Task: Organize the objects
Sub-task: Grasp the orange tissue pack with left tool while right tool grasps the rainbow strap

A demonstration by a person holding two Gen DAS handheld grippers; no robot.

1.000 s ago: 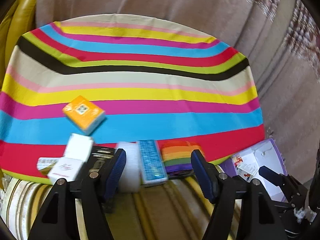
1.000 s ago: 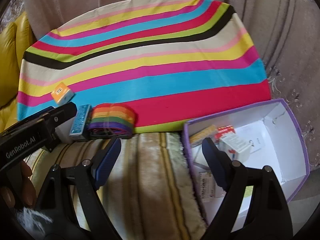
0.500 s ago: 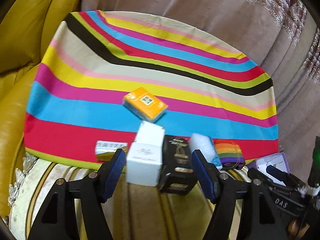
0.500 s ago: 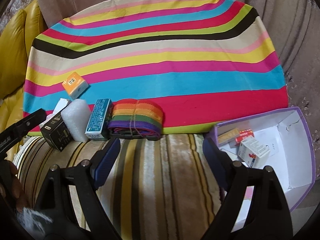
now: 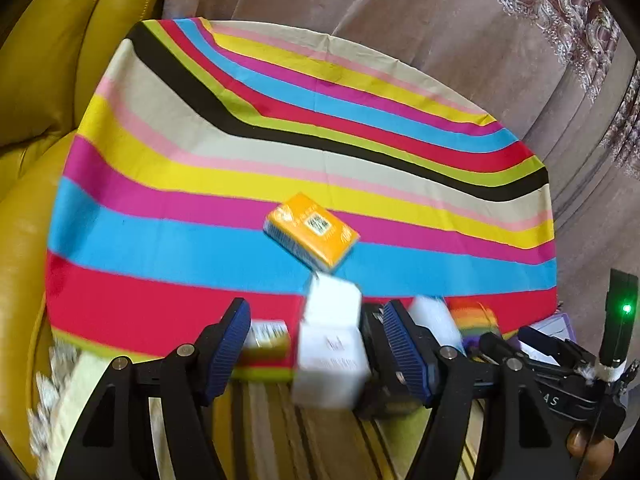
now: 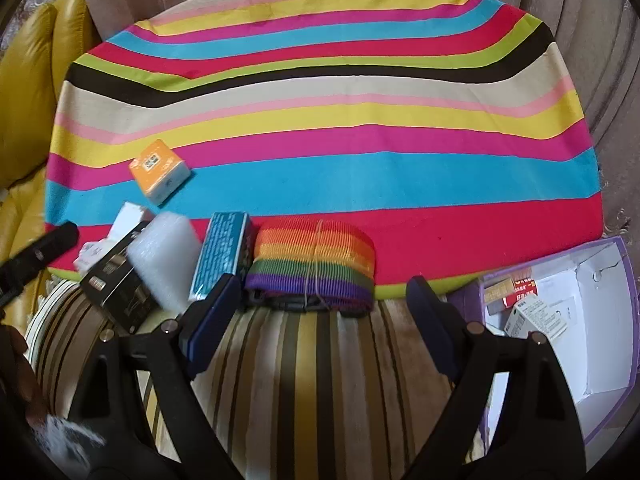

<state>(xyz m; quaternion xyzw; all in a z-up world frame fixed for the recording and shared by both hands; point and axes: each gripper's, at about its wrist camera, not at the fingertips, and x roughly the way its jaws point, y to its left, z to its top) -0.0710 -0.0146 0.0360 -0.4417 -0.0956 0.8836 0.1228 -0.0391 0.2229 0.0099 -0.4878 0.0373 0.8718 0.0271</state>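
My left gripper [image 5: 320, 344] is open, low over the near edge of the striped cloth [image 5: 180, 208]. A blurred white box [image 5: 332, 344] lies between its fingers, clear of both pads. An orange tissue pack [image 5: 312, 232] lies beyond it, a small red and yellow box [image 5: 266, 340] to its left, a black box [image 5: 372, 320] to its right. My right gripper [image 6: 324, 316] is open just short of a rainbow strap roll [image 6: 316, 260]. Left of the roll stand a teal box [image 6: 222, 252], a bubble-wrap block [image 6: 168, 256] and the black box [image 6: 116, 280].
An open purple box [image 6: 600, 380] with several small packets stands at the right, off the cloth. A yellow leather sofa [image 5: 40, 80] is on the left, a curtain [image 5: 400, 8] behind. A striped plush surface [image 6: 320, 380] lies under my right gripper. A hand shows at the lower left.
My left gripper has swung left from the teal box to the white box. My right gripper has moved left from the purple box to face the rainbow strap roll. Both stayed open.
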